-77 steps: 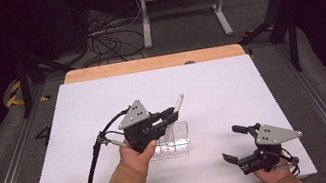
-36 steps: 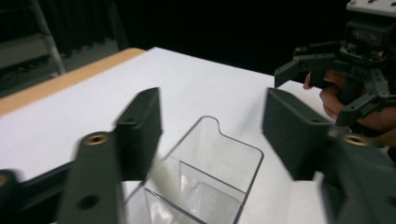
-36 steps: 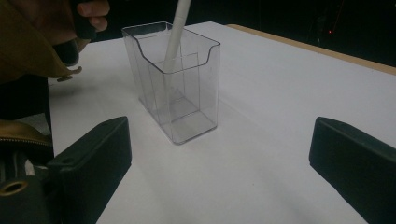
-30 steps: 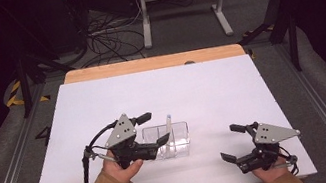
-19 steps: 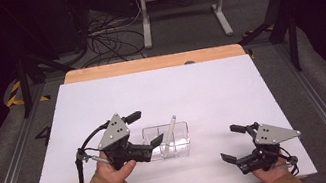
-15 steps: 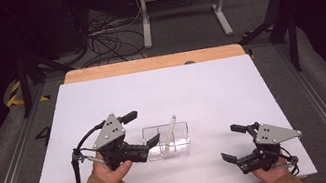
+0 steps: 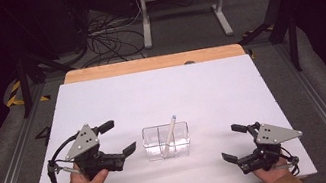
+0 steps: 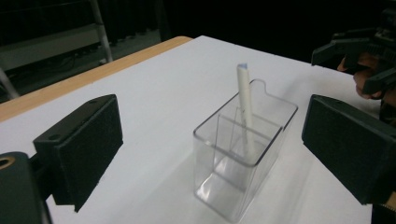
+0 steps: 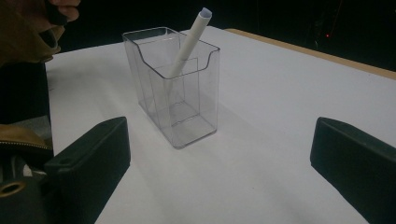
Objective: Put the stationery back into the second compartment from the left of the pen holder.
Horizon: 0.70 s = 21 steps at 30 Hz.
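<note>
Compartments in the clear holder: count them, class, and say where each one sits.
2. The clear holder is split by one inner wall: the compartment nearer the left gripper is empty, the one nearer the right gripper holds the leaning white pen.

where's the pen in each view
High view: the pen leans in the clear box, centre of the table, between both tools.
Left gripper view: centre, standing up out of the box.
Right gripper view: upper left of centre, tip leaning right.
Shared landmark: the box's middle divider.
</note>
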Each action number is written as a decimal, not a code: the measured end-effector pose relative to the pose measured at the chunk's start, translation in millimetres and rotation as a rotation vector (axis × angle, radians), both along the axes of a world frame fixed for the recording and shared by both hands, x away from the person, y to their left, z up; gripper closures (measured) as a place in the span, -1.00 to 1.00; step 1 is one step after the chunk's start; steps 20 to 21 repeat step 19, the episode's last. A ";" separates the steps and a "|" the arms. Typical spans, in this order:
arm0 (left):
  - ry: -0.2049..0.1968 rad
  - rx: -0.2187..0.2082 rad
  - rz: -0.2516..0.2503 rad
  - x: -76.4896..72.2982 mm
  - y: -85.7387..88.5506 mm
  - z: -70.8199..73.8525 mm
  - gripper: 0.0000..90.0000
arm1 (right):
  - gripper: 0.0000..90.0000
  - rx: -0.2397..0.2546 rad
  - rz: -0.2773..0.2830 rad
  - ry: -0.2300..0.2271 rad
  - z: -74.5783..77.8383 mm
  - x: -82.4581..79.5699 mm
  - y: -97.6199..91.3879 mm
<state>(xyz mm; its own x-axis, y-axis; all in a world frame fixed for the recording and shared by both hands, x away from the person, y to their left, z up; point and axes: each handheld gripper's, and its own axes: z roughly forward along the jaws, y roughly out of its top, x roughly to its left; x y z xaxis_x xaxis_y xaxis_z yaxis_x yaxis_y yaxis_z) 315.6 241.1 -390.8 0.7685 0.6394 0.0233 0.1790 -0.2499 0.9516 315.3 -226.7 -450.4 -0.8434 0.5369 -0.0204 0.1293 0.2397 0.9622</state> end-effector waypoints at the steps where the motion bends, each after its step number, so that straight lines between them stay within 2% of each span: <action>1: -0.001 0.000 0.004 -0.9 4.2 -3.0 -0.87 | -0.88 0.000 0.002 -0.001 0.0 0.1 0.2; 5: 0.016 -0.016 0.022 -5.8 19.9 -18.1 -0.86 | -0.88 0.000 0.001 0.000 -0.3 -0.2 0.2; 9: 0.045 0.016 0.056 -9.4 34.5 -37.0 -0.85 | -0.88 0.006 -0.009 -0.005 -0.2 -1.3 -1.8; 14: 0.079 -0.028 0.072 -14.3 54.0 -56.5 -0.84 | -0.88 0.005 -0.011 0.000 -1.2 -1.0 -2.2; 16: 0.045 0.005 0.081 -18.4 58.4 -59.5 -0.81 | -0.88 0.004 -0.011 0.001 -1.4 -0.8 -1.9; 21: 0.043 -0.003 0.084 -20.3 60.7 -61.0 -0.82 | -0.90 0.006 -0.016 -0.003 -1.1 -0.5 -2.1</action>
